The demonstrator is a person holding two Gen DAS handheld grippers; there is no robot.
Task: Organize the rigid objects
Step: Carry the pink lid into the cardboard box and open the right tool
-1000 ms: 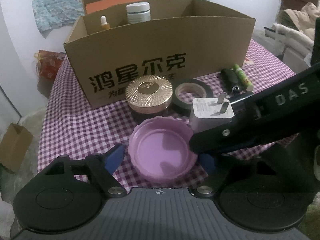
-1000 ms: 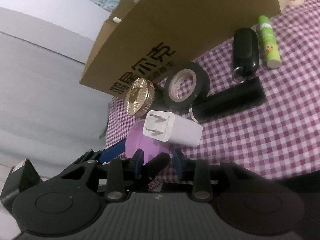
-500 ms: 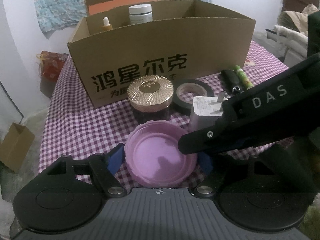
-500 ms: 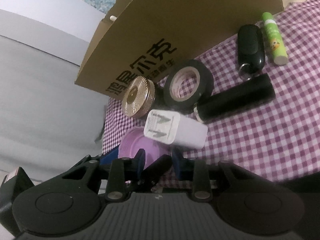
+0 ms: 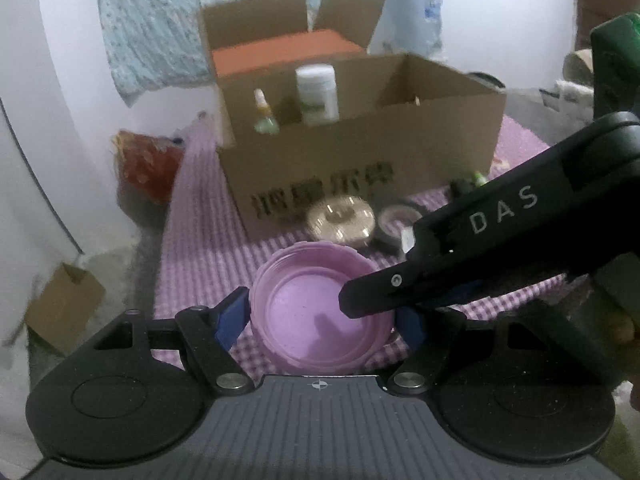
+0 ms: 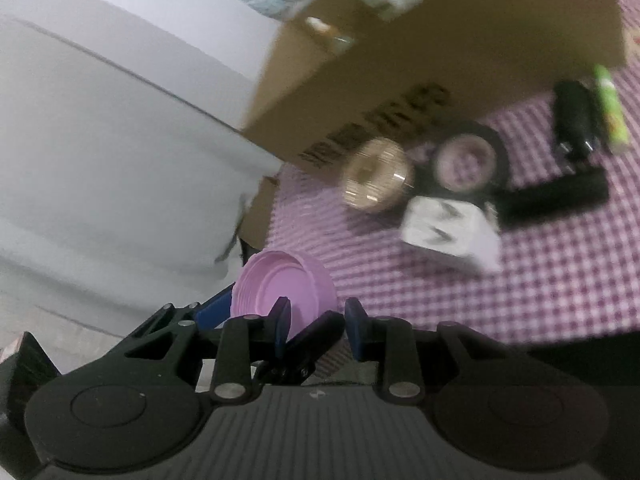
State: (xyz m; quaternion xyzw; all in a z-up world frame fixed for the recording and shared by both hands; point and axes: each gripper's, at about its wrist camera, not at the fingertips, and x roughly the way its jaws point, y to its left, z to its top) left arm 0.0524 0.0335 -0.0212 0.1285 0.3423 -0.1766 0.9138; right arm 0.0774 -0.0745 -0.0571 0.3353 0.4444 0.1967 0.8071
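Note:
My left gripper is shut on a pink round lid and holds it above the checked tablecloth. The lid also shows in the right wrist view. My right gripper has its jaws apart around the left gripper's finger, with nothing held. Its black body crosses the left wrist view. On the cloth lie a gold-lidded jar, a black tape roll, a white charger plug, a black tube, a black key fob and a green stick.
An open printed cardboard box stands behind the objects and holds a white bottle and a dropper bottle. A second box stands behind it. A small carton sits on the floor at left.
Both grippers have risen and pulled back from the table. The pink lid has come up with the left gripper. The box and loose objects now look farther away.

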